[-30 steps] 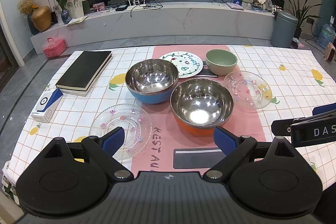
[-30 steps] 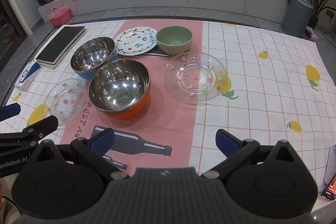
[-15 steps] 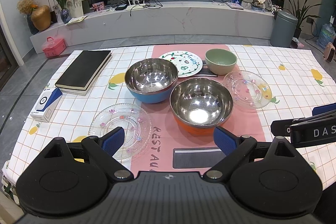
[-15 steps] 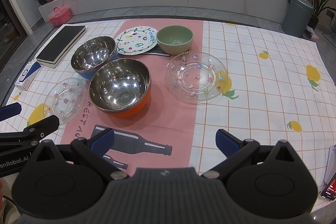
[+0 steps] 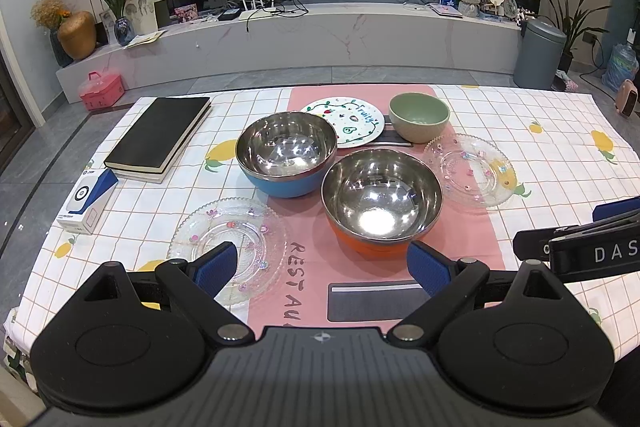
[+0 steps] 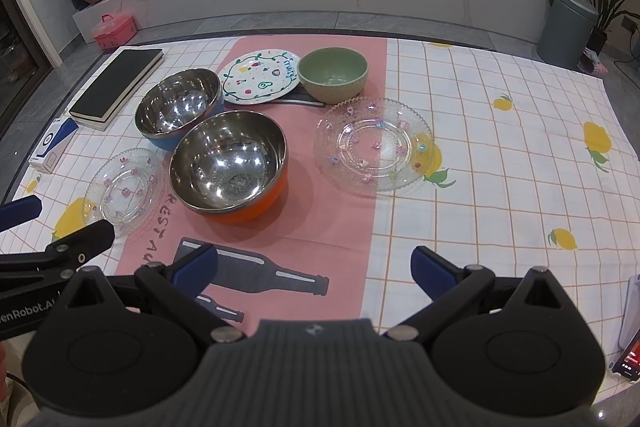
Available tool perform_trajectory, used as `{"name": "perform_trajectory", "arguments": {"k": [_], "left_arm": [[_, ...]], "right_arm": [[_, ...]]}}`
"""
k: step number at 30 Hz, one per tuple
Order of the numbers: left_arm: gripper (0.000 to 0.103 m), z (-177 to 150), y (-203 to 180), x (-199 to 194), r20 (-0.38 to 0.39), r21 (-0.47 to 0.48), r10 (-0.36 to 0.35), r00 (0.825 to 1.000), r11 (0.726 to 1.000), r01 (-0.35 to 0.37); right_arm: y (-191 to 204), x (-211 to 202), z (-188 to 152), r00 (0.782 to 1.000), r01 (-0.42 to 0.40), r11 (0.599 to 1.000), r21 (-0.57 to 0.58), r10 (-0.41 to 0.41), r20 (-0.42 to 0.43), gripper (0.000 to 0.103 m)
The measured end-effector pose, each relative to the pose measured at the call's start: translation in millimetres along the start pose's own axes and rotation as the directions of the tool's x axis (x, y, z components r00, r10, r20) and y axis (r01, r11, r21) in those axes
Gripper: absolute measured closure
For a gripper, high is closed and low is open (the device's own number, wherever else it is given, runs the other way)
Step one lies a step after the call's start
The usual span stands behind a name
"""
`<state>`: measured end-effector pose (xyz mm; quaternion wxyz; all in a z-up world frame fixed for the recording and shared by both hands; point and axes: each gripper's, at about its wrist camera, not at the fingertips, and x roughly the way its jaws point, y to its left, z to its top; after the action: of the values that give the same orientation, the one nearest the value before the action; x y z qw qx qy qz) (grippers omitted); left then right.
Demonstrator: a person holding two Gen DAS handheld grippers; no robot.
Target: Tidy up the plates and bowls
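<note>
Two steel bowls stand mid-table: a blue-sided one (image 5: 286,151) (image 6: 178,107) and an orange-sided one (image 5: 382,195) (image 6: 228,163) in front of it. Behind them lie a white painted plate (image 5: 348,121) (image 6: 262,77) and a green bowl (image 5: 419,115) (image 6: 333,73). One clear glass plate (image 5: 236,243) (image 6: 124,187) lies near left, another (image 5: 470,169) (image 6: 374,145) to the right. My left gripper (image 5: 322,265) is open and hangs above the table's near edge, holding nothing. My right gripper (image 6: 316,265) is open too, nearer than the right glass plate.
A black book (image 5: 160,137) and a small blue-white box (image 5: 90,197) lie on the left of the checked tablecloth (image 6: 520,155). A phone (image 6: 632,351) sits at the near right edge. Beyond the table are a marble TV bench and a grey bin (image 5: 538,53).
</note>
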<state>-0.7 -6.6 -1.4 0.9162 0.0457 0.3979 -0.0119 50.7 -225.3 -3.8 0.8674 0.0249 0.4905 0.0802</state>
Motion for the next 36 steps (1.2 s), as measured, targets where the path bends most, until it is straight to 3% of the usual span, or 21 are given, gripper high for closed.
{"name": "perform_trajectory", "arguments": {"k": [36], "left_arm": [[0.0,0.5,-2.4,0.3,0.0,0.008,-0.007,1.0,1.0,0.007]], "right_arm": [[1.3,1.8,-1.2,1.0,-0.002,1.0,-0.007,0.002,-0.001,0.003]]}}
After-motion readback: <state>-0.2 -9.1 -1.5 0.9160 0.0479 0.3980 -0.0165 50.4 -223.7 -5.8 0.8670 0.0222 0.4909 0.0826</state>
